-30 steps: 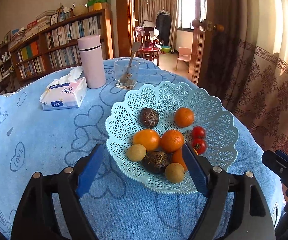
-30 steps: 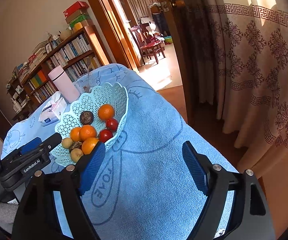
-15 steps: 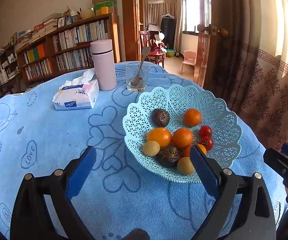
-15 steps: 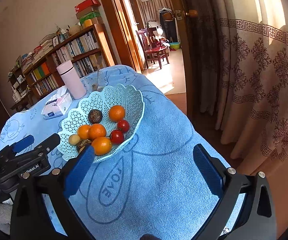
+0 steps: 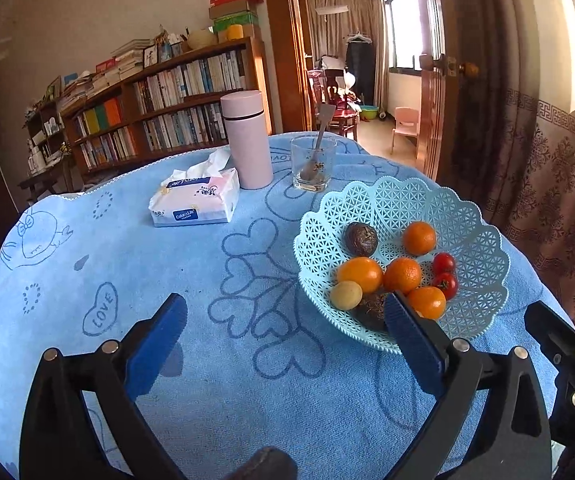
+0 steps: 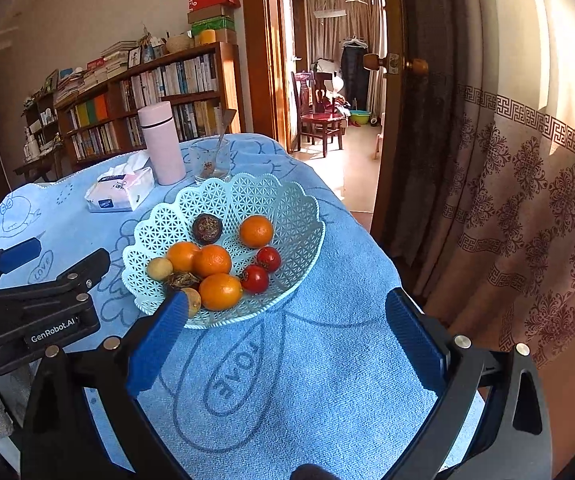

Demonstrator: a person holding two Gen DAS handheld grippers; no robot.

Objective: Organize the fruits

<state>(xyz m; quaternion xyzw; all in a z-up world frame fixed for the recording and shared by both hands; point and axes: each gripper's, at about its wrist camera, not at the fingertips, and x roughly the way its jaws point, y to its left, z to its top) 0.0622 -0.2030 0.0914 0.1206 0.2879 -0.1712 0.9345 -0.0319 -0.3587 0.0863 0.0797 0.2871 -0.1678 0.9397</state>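
Open blue cloth (image 5: 167,264) left of the fruit basket (image 5: 483,248) and in front of it gives clear passage. Back edge is blocked by the tissue pack (image 5: 195,200), pink flask (image 5: 247,140) and glass with spoon (image 5: 313,164), the glass just behind the basket rim. Table's right edge runs close to the curtain (image 6: 527,200).

Perforated plastic basket (image 5: 483,248), terry tablecloth (image 5: 127,248)
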